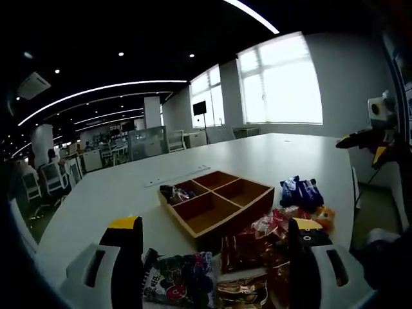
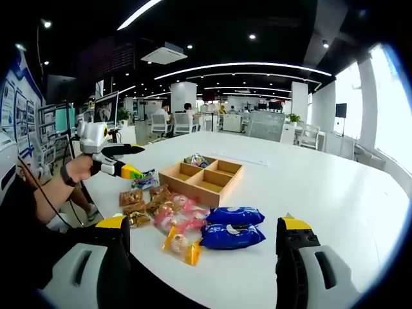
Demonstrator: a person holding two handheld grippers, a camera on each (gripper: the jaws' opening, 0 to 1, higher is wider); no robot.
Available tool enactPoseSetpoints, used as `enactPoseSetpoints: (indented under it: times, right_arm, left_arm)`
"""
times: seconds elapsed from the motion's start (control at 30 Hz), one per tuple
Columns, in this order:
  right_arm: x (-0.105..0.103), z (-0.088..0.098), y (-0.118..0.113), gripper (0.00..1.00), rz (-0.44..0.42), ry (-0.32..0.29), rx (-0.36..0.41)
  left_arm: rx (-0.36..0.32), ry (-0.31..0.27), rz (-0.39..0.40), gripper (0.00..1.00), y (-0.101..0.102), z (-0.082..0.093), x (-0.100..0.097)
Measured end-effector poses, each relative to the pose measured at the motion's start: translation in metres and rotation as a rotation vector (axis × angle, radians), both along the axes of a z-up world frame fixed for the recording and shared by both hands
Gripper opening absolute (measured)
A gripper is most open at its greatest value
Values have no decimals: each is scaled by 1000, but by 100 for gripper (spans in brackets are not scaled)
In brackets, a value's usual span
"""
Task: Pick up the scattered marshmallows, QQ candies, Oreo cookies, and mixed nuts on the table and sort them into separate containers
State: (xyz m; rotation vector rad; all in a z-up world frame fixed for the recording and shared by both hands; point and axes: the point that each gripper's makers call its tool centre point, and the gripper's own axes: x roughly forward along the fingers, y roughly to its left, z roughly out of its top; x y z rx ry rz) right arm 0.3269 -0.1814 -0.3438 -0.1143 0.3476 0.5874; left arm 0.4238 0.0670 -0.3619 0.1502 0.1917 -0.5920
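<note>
Nearest my left gripper (image 1: 215, 241), between its parted, empty fingers, I see a dark QQ candy packet (image 1: 180, 278) lying on the white desk (image 1: 257, 154), with brown nut packets (image 1: 248, 254) heaped just beside it toward 3 o'clock. Beyond them at 12 o'clock sits the wooden four-compartment tray (image 1: 217, 201); one packet (image 1: 175, 193) lies in its far-left compartment, and the other three hold nothing I can see. Two blue Oreo packs (image 1: 300, 191) lie at 2 o'clock, close to the tray's right corner. My right gripper (image 2: 201, 241) also has its fingers spread wide with nothing between them. Just ahead of it lie the two blue Oreo packs (image 2: 233, 226), side by side, touching pink and yellow marshmallow bags (image 2: 177, 232) at 11 o'clock. The tray (image 2: 201, 180) is farther off at 12 o'clock. At 10 o'clock a hand (image 2: 77, 168) holds the left gripper (image 2: 122, 161) above the desk edge.
</note>
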Motion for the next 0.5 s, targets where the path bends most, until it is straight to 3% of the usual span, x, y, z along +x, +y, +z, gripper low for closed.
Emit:
enactPoseSetpoints:
  times: [0.5]
  right_arm:
    - [-1, -2, -1, 90, 0, 3, 0]
  left_arm:
    - [-3, 17, -49, 97, -4, -4, -32]
